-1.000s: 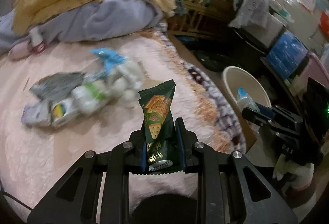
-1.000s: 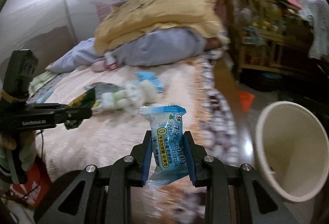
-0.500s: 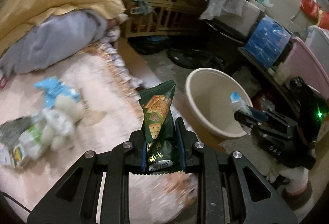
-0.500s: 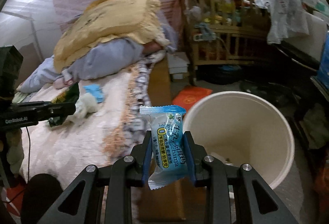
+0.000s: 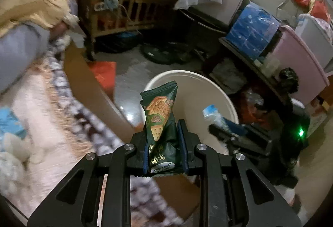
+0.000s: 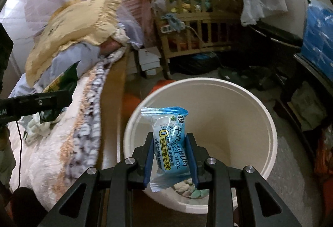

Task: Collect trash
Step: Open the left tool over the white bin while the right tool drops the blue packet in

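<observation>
My left gripper (image 5: 162,130) is shut on a dark green biscuit wrapper (image 5: 160,110), which stands upright between the pads. It hovers at the near rim of a cream trash bin (image 5: 208,85) on the floor beside the bed. My right gripper (image 6: 170,140) is shut on a light blue candy wrapper (image 6: 168,123), held over the mouth of the same bin (image 6: 262,118). Some crumpled trash (image 6: 187,187) lies at the bin's bottom. The left wrist view shows the right gripper (image 5: 216,126) over the bin; the right wrist view shows the left gripper (image 6: 64,98) at the left.
The bed with a pink fuzzy blanket (image 5: 31,102) runs along the left, with more wrappers and tissue (image 6: 37,129) on it. A wooden crib (image 5: 124,2), a red bag (image 5: 104,71) on the floor, blue boxes (image 5: 251,25) and a pink tub (image 5: 297,64) stand around the bin.
Both grippers have swung from over the bed to the bin, each keeping its wrapper. The bin now fills the middle of both views.
</observation>
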`<state>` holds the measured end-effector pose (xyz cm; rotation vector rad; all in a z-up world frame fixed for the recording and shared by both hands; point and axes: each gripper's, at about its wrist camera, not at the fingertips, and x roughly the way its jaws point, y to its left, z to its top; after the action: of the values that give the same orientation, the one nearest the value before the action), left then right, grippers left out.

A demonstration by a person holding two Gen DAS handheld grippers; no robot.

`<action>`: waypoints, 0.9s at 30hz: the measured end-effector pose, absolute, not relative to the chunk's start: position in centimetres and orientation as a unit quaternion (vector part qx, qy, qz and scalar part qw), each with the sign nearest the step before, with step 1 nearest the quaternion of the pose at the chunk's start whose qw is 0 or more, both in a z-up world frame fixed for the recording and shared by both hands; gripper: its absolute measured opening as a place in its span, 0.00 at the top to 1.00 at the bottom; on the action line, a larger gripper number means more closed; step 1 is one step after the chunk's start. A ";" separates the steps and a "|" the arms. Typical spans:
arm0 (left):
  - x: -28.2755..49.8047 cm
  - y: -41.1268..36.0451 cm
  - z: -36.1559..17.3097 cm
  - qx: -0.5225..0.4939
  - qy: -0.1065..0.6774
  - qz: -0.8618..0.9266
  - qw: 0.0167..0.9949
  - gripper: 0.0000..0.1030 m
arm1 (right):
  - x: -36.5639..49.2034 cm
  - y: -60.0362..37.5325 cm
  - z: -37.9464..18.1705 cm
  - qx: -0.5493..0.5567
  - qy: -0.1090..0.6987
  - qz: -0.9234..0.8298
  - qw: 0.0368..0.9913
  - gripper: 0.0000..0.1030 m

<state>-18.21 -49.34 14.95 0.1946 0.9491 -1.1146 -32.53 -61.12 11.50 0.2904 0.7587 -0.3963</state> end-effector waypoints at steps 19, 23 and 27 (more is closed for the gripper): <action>-17.9 -52.5 12.1 0.064 0.456 -0.510 0.727 0.46 | -32.8 -64.0 8.8 0.175 0.375 -0.235 0.880 0.48; -18.0 -49.9 12.6 0.083 0.443 -0.484 0.750 0.46 | -32.5 -63.0 9.0 0.176 0.376 -0.226 0.881 0.48; -17.6 -47.2 13.0 0.094 0.433 -0.455 0.773 0.46 | -32.1 -61.3 9.6 0.169 0.374 -0.214 0.887 0.47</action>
<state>-17.58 -47.17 12.97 0.2046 0.9375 -0.9855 -32.09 -61.32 9.55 0.3511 0.7773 -0.4448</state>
